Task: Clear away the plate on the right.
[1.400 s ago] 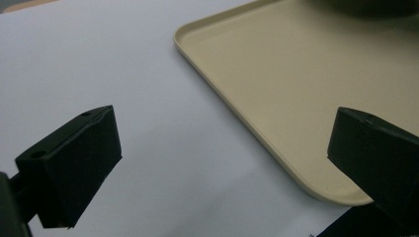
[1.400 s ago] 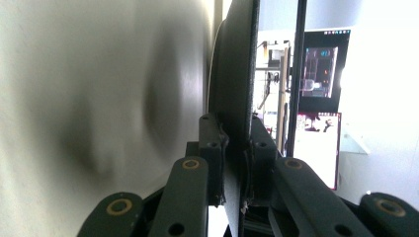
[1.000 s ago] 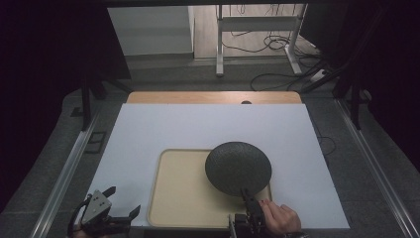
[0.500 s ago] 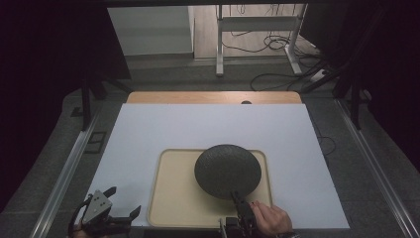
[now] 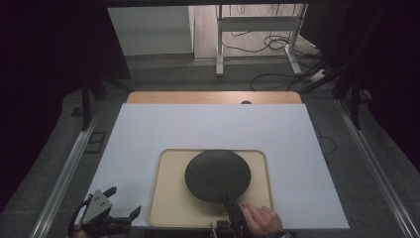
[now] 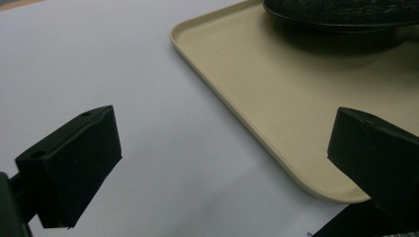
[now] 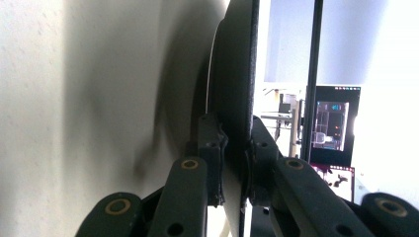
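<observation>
Dark round plate [image 5: 217, 174] held over beige tray [image 5: 171, 198], near rim clamped by right gripper [image 5: 229, 203] (jaws pinched on edge). Left gripper [image 5: 121, 214] idle beside tray's left corner, jaws spread wide.

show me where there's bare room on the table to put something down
The white sheet is bare behind the tray, up to the wooden strip, and along the tray's left and right sides. The near edge is crowded: the right gripper clamps the dark plate over the tray, and the left gripper sits open at the near left corner.
</observation>
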Demonstrator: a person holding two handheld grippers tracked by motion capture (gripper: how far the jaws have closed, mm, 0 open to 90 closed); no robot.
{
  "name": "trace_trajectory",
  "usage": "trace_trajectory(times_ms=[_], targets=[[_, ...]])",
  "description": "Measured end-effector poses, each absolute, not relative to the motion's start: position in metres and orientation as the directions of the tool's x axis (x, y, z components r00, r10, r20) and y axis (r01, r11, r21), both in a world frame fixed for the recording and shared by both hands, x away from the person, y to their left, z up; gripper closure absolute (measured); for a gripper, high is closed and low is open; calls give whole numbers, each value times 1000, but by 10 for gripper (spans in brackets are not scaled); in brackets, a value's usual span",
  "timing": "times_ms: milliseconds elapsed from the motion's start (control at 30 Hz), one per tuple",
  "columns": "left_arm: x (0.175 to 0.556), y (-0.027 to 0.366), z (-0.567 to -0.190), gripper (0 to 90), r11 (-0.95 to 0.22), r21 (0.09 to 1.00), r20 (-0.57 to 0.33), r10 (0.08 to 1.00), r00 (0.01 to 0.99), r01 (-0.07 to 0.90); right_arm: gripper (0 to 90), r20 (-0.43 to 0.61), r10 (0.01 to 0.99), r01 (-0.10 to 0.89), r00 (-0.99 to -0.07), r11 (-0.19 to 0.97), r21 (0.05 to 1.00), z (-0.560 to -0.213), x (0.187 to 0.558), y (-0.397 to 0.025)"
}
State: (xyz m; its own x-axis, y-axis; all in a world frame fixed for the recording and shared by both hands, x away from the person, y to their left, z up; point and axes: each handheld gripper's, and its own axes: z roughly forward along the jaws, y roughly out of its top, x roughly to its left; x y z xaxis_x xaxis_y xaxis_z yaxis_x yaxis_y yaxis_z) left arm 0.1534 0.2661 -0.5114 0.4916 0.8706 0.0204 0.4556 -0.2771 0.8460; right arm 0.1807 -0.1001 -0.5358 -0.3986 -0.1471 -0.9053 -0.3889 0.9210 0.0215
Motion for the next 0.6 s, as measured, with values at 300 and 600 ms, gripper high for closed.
trace_trajectory(times_ms=[300,600], targets=[[153,266,-511,0,-276,847,21,871,491,454,805,-919,-141,-363,-367,932,2,-538,175,-94],[153,266,-511,0,-276,848,21,871,490,453,826,-906,-137,-370,-401,929,24,-540,174,-93]])
